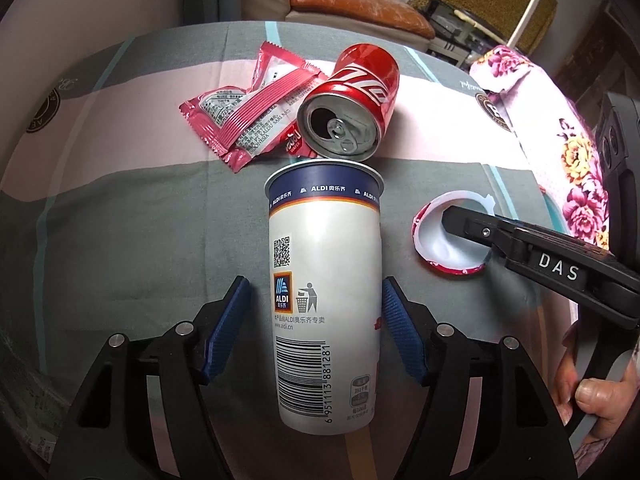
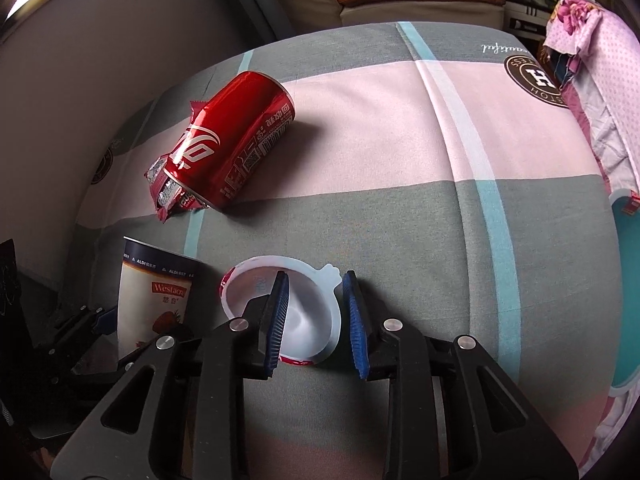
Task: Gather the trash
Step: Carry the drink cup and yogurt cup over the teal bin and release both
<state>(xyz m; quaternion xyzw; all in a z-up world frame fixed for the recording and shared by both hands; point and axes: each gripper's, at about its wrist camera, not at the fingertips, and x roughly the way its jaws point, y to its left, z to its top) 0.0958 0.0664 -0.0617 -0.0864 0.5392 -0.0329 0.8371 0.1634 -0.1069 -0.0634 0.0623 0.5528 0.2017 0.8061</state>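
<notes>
The cup (image 1: 324, 240) is seen upright at centre between the spread left tongs (image 1: 315, 280); the lid (image 2: 256, 280) rim is straddled, unpinched, by the parted right tongs (image 2: 315, 276) at lower centre.

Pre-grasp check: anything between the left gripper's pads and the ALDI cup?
Nothing visible. The left gripper straddles the ALDI cup, jaws open, with bare gaps on both sides. The red can lies beyond the cup.
</notes>
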